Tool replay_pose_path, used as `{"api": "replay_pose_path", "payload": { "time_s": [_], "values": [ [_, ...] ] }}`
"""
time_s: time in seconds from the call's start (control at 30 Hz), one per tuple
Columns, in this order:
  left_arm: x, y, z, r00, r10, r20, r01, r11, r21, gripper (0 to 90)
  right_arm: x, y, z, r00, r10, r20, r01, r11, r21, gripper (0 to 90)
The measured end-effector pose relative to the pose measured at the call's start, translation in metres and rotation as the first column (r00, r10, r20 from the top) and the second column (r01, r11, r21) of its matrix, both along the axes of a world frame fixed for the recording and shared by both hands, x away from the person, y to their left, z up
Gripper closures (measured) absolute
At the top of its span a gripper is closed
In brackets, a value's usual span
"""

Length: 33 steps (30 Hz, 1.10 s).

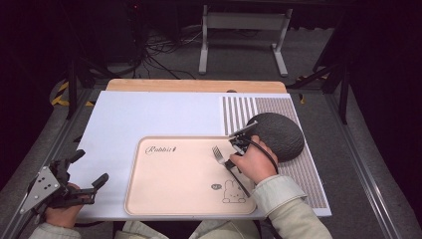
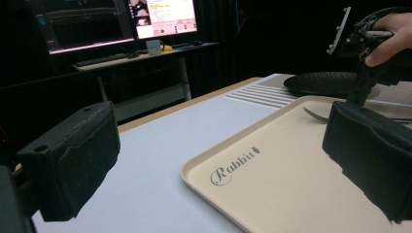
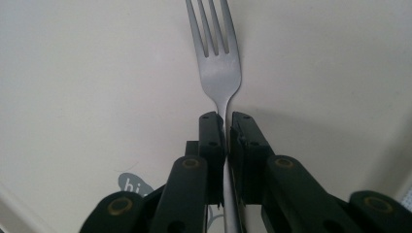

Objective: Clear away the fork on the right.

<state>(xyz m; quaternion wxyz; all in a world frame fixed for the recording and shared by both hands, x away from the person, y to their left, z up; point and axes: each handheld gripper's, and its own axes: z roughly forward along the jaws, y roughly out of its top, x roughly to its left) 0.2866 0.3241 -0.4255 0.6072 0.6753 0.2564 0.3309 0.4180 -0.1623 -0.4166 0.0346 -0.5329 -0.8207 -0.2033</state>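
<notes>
Two claws are at work here, one in each hand. The right claw (image 3: 226,127) has its jaws squeezed tight on the neck of a fork (image 3: 216,63). The fork (image 1: 219,155) sits over the tan tray (image 1: 164,199), near its right side, with its prongs pointing away from the person. I think this is the step of putting the fork down on the tray, or picking it up; I cannot tell which. To let it go, the jaws must open slowly so the fork lies flat and does not slide. The left claw (image 1: 88,167) waits off to the left of the tray, wide open and holding nothing.

The tray lies on a white mat (image 1: 149,117) on a wooden table (image 1: 194,85). A dark round bowl (image 1: 278,134) rests upside down just right of the tray, on a striped patch. The room is dark, with cables on the floor (image 1: 164,55) and lit screens (image 2: 121,19) far off.
</notes>
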Motion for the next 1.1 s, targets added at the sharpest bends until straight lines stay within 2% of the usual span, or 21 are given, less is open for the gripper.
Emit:
{"api": "replay_pose_path", "payload": {
  "time_s": [0.07, 0.13, 0.2, 0.23, 0.27, 0.3, 0.33, 0.37, 0.4, 0.47, 0.5, 0.53, 0.63, 0.77, 0.83, 1.1],
  "values": [
    [0.0, 0.0, 0.0, 1.0, -0.001, 0.0, 0.001, 1.0, 0.002, 0.8, 0.0, 0.001, 0.002, 0.9999, 0.01, 0.01, -0.01, 1.0, 0.0, 84.6],
    [0.0, 0.0, 0.0, 1.0, 0.0, 0.001, 0.0, 1.0, 0.001, 0.8, -0.001, 0.002, 0.006, 0.9983, 0.042, 0.04, -0.041, 0.999, -0.008, 87.2],
    [0.0, 0.0, 0.0, 1.0, 0.001, 0.0, -0.001, 1.0, 0.002, 0.8, -0.002, 0.004, 0.009, 0.9914, 0.097, 0.087, -0.096, 0.995, -0.024, 90.0],
    [0.0, 0.0, 0.0, 1.0, 0.001, 0.001, -0.001, 1.0, 0.002, 0.8, -0.002, 0.006, 0.011, 0.9826, 0.143, 0.119, -0.139, 0.99, -0.04, 90.0],
    [0.0, 0.0, 0.0, 1.0, 0.001, 0.001, -0.001, 1.0, 0.002, 0.8, -0.003, 0.008, 0.013, 0.9677, 0.2, 0.153, -0.194, 0.979, -0.053, 90.0],
    [0.0, 0.0, 0.0, 1.0, 0.001, 0.001, -0.001, 1.0, 0.002, 0.8, -0.003, 0.01, 0.014, 0.956, 0.234, 0.177, -0.225, 0.972, -0.07, 90.0],
    [0.0, 0.0, 0.0, 1.0, 0.001, 0.001, -0.001, 1.0, 0.002, 0.8, -0.003, 0.012, 0.015, 0.9352, 0.288, 0.206, -0.276, 0.957, -0.088, 90.0],
    [0.0, 0.0, 0.0, 1.0, 0.001, 0.001, -0.001, 1.0, 0.003, 0.8, -0.003, 0.012, 0.015, 0.9352, 0.288, 0.206, -0.276, 0.957, -0.088, 90.0],
    [0.0, 0.0, 0.0, 1.0, 0.001, 0.0, -0.001, 1.0, 0.003, 0.8, -0.003, 0.014, 0.016, 0.9189, 0.323, 0.226, -0.309, 0.946, -0.096, 90.0],
    [0.0, 0.0, 0.0, 1.0, 0.001, 0.001, -0.001, 1.0, 0.004, 0.8, -0.003, 0.018, 0.014, 0.8803, 0.4, 0.255, -0.382, 0.916, -0.119, 90.0],
    [0.0, 0.0, 0.0, 1.0, 0.001, 0.001, -0.001, 1.0, 0.003, 0.8, -0.002, 0.019, 0.013, 0.8733, 0.413, 0.258, -0.392, 0.91, -0.132, 90.0],
    [0.0, 0.0, 0.0, 1.0, 0.001, 0.001, -0.001, 1.0, 0.003, 0.8, -0.002, 0.02, 0.012, 0.8555, 0.441, 0.271, -0.418, 0.898, -0.14, 90.0],
    [0.0, 0.0, 0.0, 1.0, 0.001, 0.001, -0.001, 1.0, 0.003, 0.8, 0.0, 0.024, 0.006, 0.8259, 0.485, 0.287, -0.464, 0.874, -0.143, 90.0],
    [0.0, 0.0, 0.0, 1.0, 0.0, 0.001, 0.0, 1.0, 0.003, 0.8, 0.002, 0.028, -0.001, 0.8158, 0.501, 0.288, -0.476, 0.865, -0.158, 90.0],
    [0.0, 0.0, 0.0, 1.0, 0.0, 0.001, 0.0, 1.0, 0.003, 0.8, 0.003, 0.029, -0.003, 0.8177, 0.499, 0.286, -0.474, 0.866, -0.159, 90.0],
    [0.0, 0.0, 0.0, 1.0, 0.0, 0.001, 0.0, 1.0, 0.003, 0.8, 0.007, 0.034, -0.01, 0.8146, 0.51, 0.277, -0.479, 0.86, -0.173, 90.0]
  ]
}}
